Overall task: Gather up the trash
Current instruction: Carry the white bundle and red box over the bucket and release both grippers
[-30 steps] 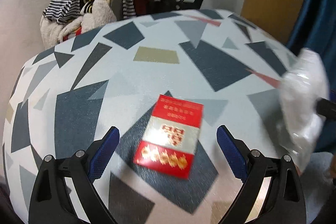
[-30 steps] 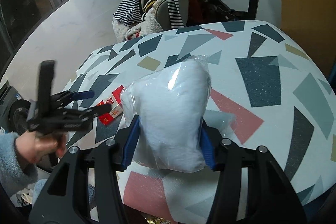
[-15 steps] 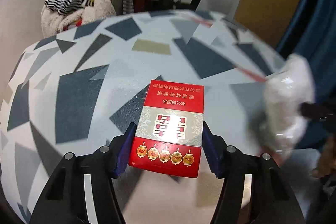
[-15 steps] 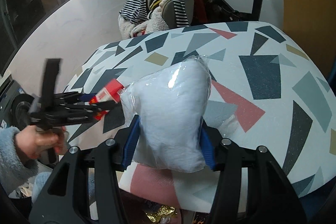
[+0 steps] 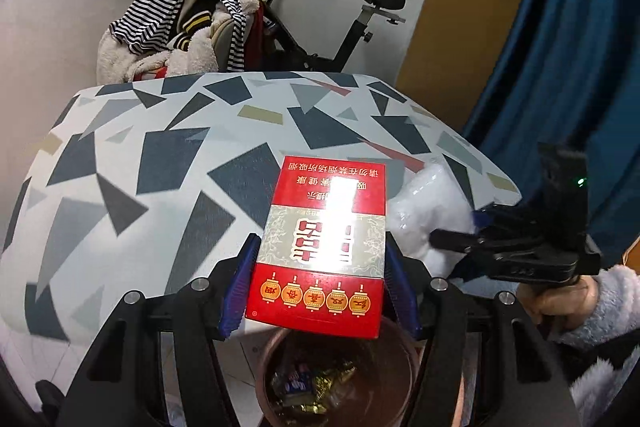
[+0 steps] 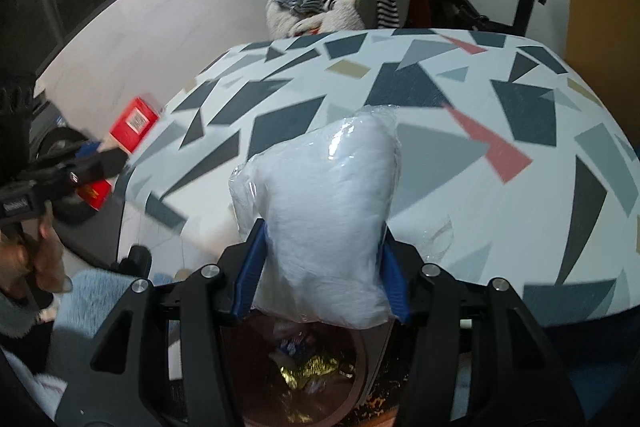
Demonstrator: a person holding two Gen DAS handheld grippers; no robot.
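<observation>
My left gripper (image 5: 320, 279) is shut on a red cigarette pack (image 5: 324, 247) and holds it in the air past the table's near edge, above a brown trash bin (image 5: 340, 375) with wrappers inside. My right gripper (image 6: 322, 271) is shut on a clear plastic bag of white stuffing (image 6: 320, 215), held above the same bin (image 6: 296, 371). The bag also shows at the right of the left wrist view (image 5: 428, 203). The red pack also shows at the left of the right wrist view (image 6: 132, 123).
The table (image 5: 160, 163) has a patterned top of grey, dark and red shapes. Behind it stand a chair heaped with clothes (image 5: 176, 27) and an exercise bike (image 5: 320, 27). A blue curtain (image 5: 560, 67) hangs at the right.
My left gripper closed on the red pack, lifted it off the table and drew it back over the bin. My right gripper also pulled back with the bag to above the bin.
</observation>
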